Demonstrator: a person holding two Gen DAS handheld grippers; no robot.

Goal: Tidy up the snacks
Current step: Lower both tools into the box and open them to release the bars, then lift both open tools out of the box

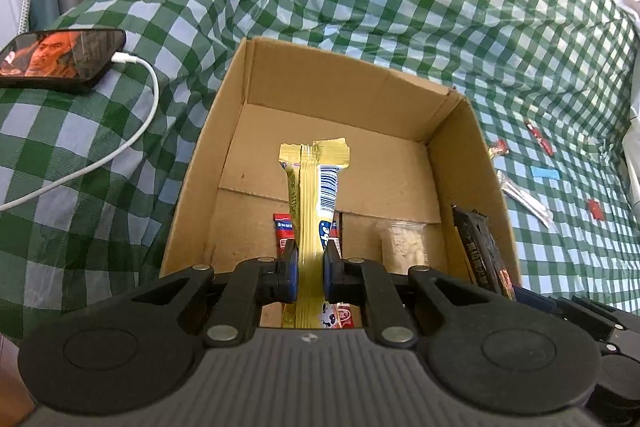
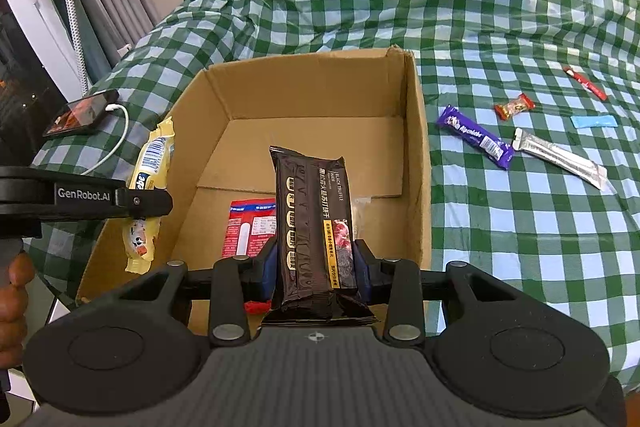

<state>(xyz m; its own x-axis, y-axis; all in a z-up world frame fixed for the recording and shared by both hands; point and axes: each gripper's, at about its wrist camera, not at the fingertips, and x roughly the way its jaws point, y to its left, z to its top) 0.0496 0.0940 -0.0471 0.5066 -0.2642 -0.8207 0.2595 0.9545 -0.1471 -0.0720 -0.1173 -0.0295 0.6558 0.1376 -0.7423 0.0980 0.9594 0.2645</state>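
Two claws, both loaded: left claw point(image 1: 311, 271) clamps yellow bar point(image 1: 310, 195), right claw point(image 2: 315, 265) clamps black pack point(image 2: 314, 223). Both packs' long axes point ahead, poised above open box point(image 2: 418, 147) directly below-ahead.

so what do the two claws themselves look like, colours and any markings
Both match: black plastic linkage arms with silver rivets, blue pads on the fingertips, and a grey ribbed body flanked by round black discs. The left claw carries white "GenRobot.AI" lettering on its side, readable in the right wrist view. The right claw has a small crosshair mark on its body. No cables on either.
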